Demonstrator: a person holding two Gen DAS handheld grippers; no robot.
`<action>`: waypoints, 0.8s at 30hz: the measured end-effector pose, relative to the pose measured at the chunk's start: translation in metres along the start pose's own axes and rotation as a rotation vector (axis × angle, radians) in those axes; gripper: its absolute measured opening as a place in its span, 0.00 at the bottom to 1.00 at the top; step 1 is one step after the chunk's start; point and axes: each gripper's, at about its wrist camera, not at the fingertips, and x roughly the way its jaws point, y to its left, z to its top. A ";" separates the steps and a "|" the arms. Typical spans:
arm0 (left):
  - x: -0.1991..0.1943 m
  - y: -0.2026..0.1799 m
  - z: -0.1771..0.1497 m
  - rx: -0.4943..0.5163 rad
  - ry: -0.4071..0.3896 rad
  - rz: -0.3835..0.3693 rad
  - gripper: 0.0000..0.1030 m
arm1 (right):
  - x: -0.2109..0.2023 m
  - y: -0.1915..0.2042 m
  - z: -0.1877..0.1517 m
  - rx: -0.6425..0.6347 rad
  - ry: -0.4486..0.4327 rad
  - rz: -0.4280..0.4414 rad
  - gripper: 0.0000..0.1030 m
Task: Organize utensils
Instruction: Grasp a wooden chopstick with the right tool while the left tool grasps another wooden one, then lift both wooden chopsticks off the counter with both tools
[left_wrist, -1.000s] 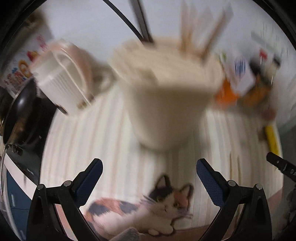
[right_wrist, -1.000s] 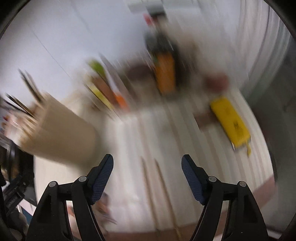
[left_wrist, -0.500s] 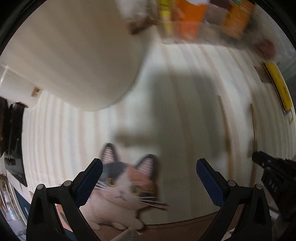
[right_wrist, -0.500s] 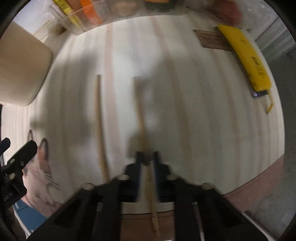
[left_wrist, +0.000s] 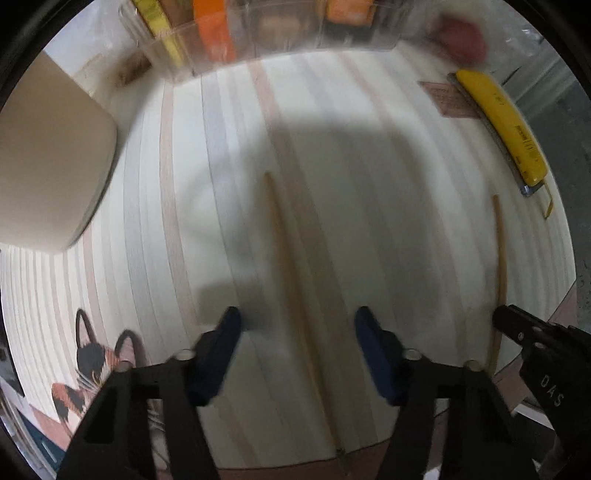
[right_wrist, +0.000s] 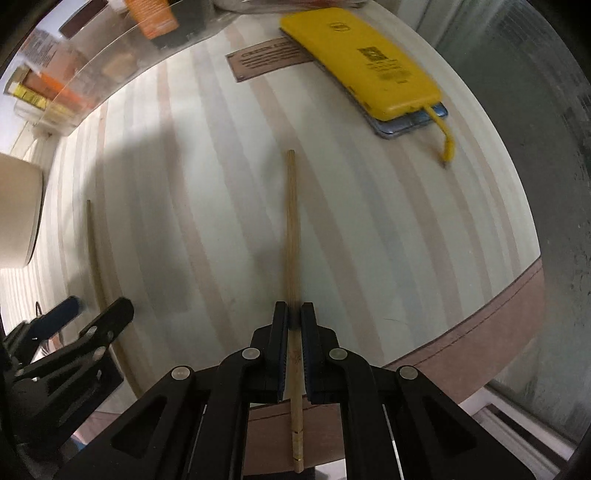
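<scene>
While right gripper (right_wrist: 294, 321) fingers pinch one chopstick (right_wrist: 291, 229) (lengthwise), left gripper (left_wrist: 297, 325) fingers closing astride another chopstick (left_wrist: 284, 258).

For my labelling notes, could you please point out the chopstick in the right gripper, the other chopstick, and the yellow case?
chopstick in the right gripper (right_wrist: 291, 229), right wrist view, mid-shaft.
other chopstick (left_wrist: 286, 266), left wrist view, mid-shaft.
yellow case (right_wrist: 362, 62), right wrist view, flat back.

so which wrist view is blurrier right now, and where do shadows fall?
Left wrist: motion-smeared, left hand-held gripper fingers soft, broad shadow over the chopstick. Right wrist: sharper, second chopstick crisp, shadow on the mat at left; both fisheye-bent.
</scene>
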 end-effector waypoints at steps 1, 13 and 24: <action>-0.002 0.000 0.000 0.005 -0.013 0.000 0.22 | 0.000 -0.002 -0.001 0.000 -0.001 0.000 0.07; -0.022 0.075 -0.046 -0.095 -0.015 0.054 0.04 | -0.009 0.042 -0.016 -0.084 0.017 0.071 0.07; -0.042 0.191 -0.129 -0.265 -0.009 0.123 0.04 | -0.017 0.167 -0.059 -0.247 0.061 0.186 0.07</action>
